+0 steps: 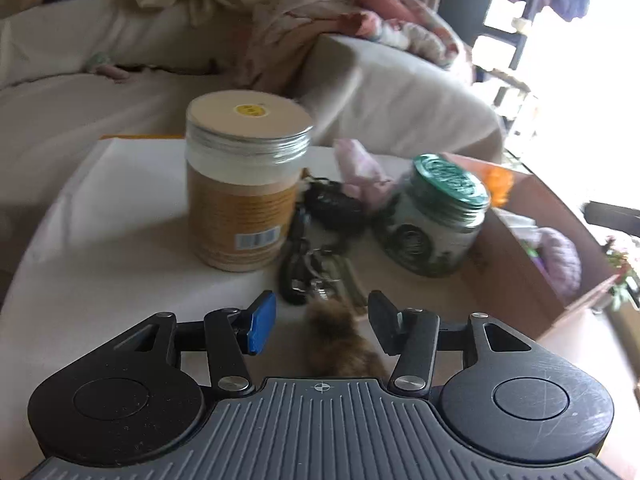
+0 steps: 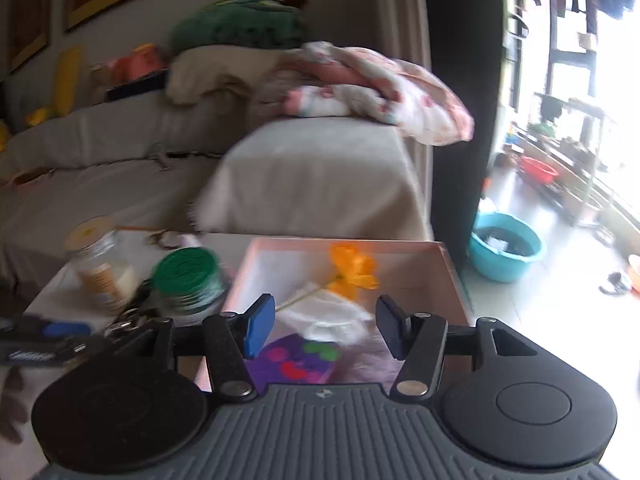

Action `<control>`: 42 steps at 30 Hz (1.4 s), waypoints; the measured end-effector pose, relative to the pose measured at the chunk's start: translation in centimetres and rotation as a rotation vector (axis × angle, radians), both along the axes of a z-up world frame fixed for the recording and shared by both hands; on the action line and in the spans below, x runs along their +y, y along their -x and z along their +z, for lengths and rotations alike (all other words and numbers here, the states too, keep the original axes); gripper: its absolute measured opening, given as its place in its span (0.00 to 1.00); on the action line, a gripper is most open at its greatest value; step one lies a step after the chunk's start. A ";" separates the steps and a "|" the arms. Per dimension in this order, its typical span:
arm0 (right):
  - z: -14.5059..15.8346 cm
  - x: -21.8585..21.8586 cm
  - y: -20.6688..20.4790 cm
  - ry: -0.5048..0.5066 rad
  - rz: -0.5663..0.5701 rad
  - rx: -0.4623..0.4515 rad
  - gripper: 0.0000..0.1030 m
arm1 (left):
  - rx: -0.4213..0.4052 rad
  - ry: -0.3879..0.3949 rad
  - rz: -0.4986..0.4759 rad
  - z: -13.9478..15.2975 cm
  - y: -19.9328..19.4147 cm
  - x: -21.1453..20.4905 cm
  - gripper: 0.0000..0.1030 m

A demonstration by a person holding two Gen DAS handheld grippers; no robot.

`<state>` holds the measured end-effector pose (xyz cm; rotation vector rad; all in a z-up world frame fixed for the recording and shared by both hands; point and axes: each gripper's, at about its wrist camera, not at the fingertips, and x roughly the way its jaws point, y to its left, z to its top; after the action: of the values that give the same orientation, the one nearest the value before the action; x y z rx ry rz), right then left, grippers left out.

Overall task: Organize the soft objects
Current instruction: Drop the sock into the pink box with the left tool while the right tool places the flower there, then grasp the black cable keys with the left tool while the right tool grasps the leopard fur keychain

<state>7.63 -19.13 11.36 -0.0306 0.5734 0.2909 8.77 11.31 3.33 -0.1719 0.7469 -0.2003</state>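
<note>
Nearest the left gripper [image 1: 322, 326], a brown fur tassel [image 1: 340, 344] lies on the desk [image 1: 120, 208] between and just below its half-open, empty jaws, its long axis running away toward the keys [image 1: 320, 272]. The left hand is the nearer one. Beyond stand two jars. The right gripper [image 2: 326, 326], jaws apart and empty, hovers over the box [image 2: 448, 272] holding a purple toy [image 2: 296, 364], white cloth and orange flower [image 2: 354, 268].

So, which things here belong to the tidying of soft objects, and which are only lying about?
For the job: brown furry pompom, crumpled pink cloth, orange fabric flower, purple knitted piece, cardboard box.

Lying about: tall silver-lidded jar, green-lidded glass jar, bunch of keys.
</note>
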 end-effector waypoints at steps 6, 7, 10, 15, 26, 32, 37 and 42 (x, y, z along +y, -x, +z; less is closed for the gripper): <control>-1.0 3.9 2.7 0.083 0.124 -0.044 0.55 | 0.014 -0.004 -0.017 -0.4 0.4 0.3 0.54; -1.3 4.7 3.1 0.109 0.142 -0.061 0.55 | 0.006 0.001 -0.013 -0.4 0.5 0.4 0.54; -1.8 6.4 4.1 0.160 0.182 -0.088 0.54 | -0.016 0.045 0.040 -0.2 0.3 1.2 0.54; -2.5 8.0 5.2 0.177 0.235 -0.107 0.54 | -0.022 0.106 0.124 0.0 -1.6 2.3 0.54; -4.5 7.4 6.4 0.138 0.247 -0.064 0.54 | 0.039 0.036 0.123 -0.5 -4.5 -1.0 0.37; -4.7 6.5 6.5 0.103 0.235 -0.065 0.54 | 0.056 0.045 0.121 -0.3 -4.7 -1.5 0.38; -4.6 6.3 7.1 0.072 0.254 -0.082 0.54 | 0.076 0.129 0.201 -0.5 -5.7 -0.9 0.36; -4.6 5.7 7.7 0.029 0.274 -0.104 0.54 | 0.100 0.176 0.295 -0.4 -6.3 -0.9 0.36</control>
<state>-0.03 -13.43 6.75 -0.1526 0.4698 0.5446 15.09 10.38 2.94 -0.4583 0.7937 0.0241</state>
